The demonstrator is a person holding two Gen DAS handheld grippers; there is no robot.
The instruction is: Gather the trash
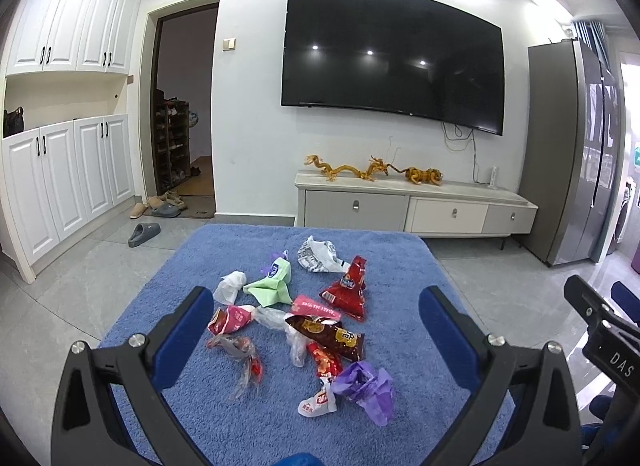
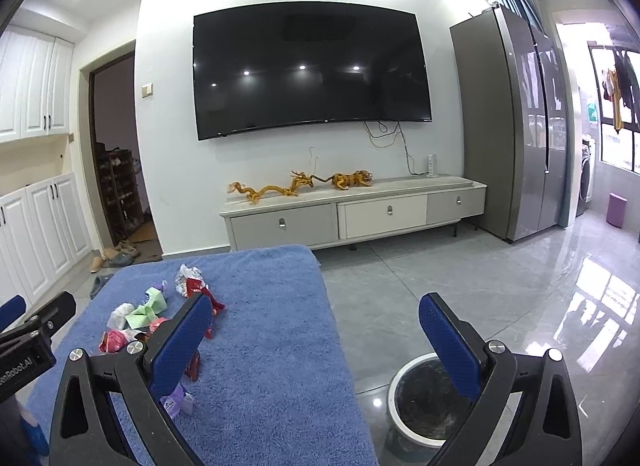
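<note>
Several pieces of trash lie on a blue towel-covered table (image 1: 256, 418): a red snack bag (image 1: 347, 290), a brown wrapper (image 1: 330, 334), a green paper (image 1: 269, 286), a purple crumpled wrapper (image 1: 366, 386), a pink wrapper (image 1: 230, 318) and a white tissue (image 1: 230, 286). My left gripper (image 1: 316, 322) is open and empty, above the near side of the pile. My right gripper (image 2: 316, 326) is open and empty, over the table's right edge. The pile (image 2: 152, 314) lies to its left. A white-rimmed trash bin (image 2: 424, 402) stands on the floor below its right finger.
A TV (image 1: 392, 57) hangs over a low cabinet (image 1: 412, 205) with golden dragon figures. White cupboards (image 1: 68, 169) and slippers (image 1: 144, 234) are at the left, a grey fridge (image 2: 516, 129) at the right. The right gripper's body (image 1: 608, 346) shows at the left wrist view's right edge.
</note>
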